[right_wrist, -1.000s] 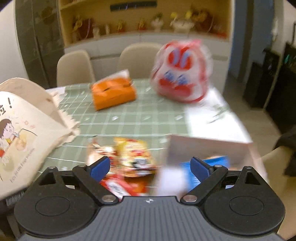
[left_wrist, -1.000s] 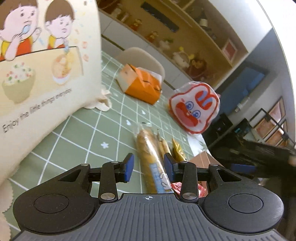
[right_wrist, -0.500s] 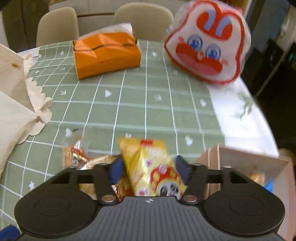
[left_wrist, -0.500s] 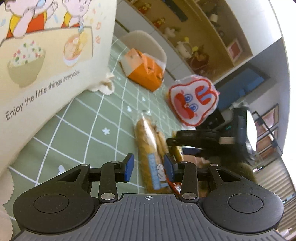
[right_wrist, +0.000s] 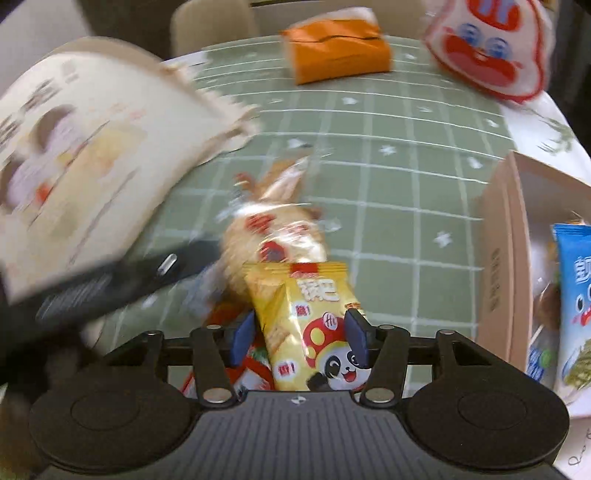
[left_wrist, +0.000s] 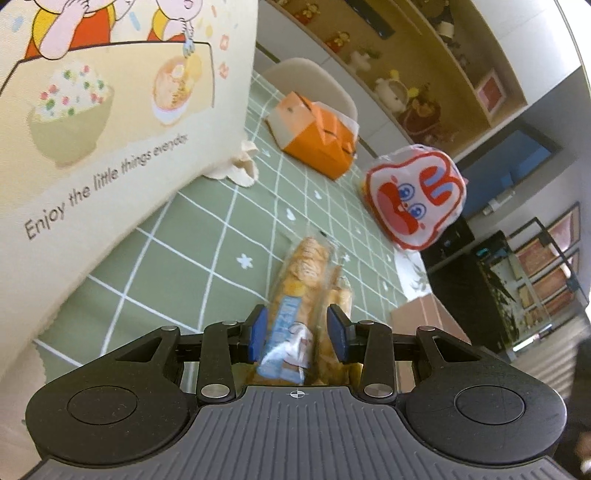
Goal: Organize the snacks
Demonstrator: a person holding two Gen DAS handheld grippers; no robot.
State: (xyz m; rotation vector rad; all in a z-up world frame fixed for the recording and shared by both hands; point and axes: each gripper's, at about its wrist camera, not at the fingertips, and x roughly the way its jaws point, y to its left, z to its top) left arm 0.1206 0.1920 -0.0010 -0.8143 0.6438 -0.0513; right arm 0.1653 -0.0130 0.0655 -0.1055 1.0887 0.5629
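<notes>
My left tool (left_wrist: pixel 298 334) has closed in around the clear-wrapped biscuit pack (left_wrist: pixel 295 295) lying on the green tabletop (left_wrist: pixel 192 258), which a second ago lay ahead of it. My right tool (right_wrist: pixel 299 341) still grips the yellow panda snack bag (right_wrist: pixel 314 332), near the cardboard box (right_wrist: pixel 502 266).

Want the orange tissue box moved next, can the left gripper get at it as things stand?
Probably not yet: the left gripper has a clear snack pack between its fingers. The green tablecloth toward the orange tissue box looks unobstructed.

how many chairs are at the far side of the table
2. One pale chair sits behind the table's far edge; a second chair stands left of it, partly hidden by the paper bag.
</notes>
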